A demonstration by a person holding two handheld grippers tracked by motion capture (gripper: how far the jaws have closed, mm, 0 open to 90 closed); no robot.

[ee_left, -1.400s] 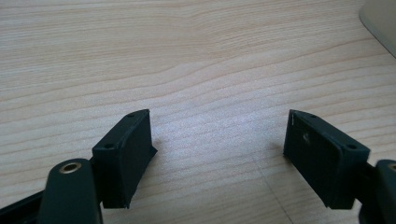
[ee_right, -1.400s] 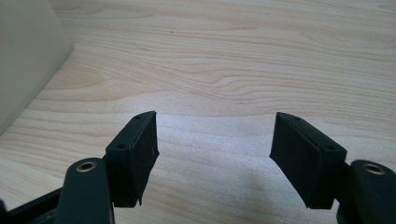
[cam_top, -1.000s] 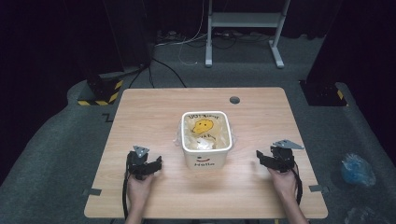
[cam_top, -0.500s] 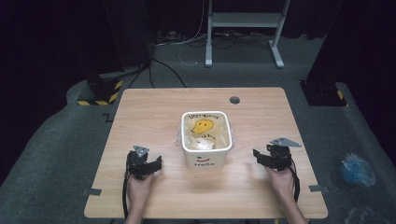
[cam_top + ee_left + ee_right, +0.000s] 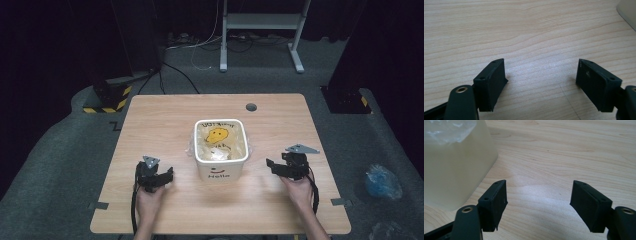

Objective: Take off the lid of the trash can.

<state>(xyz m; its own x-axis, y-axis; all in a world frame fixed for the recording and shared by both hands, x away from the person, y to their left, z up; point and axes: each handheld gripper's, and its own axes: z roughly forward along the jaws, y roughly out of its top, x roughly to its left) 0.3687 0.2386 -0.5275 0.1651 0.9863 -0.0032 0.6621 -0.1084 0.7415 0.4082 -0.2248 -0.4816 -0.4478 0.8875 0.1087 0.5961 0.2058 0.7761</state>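
Note:
A white bin [image 5: 220,169] marked "Hello" stands mid-table, lined with a clear plastic bag [image 5: 220,137] that bears a yellow smiley. My left gripper [image 5: 169,174] rests low on the wooden table [image 5: 165,120] to the bin's left, open, with bare wood between its jaws [image 5: 541,75]; the bin's corner [image 5: 627,10] shows at the top right of that view. My right gripper [image 5: 270,165] sits to the bin's right, pointing toward it. Its jaws have just been opening a little and nothing lies between them [image 5: 539,195]. The bin's wall [image 5: 454,170] and bag edge [image 5: 446,128] lie to their left.
A round cable hole [image 5: 251,107] lies near the table's far edge. Behind the table stand a metal stand [image 5: 260,22] and a yellow-black striped base [image 5: 107,102]. A blue plastic bag [image 5: 380,181] lies on the carpet to the right.
My right gripper has edged slightly left, toward the bin. The left gripper and the bin have stayed put.

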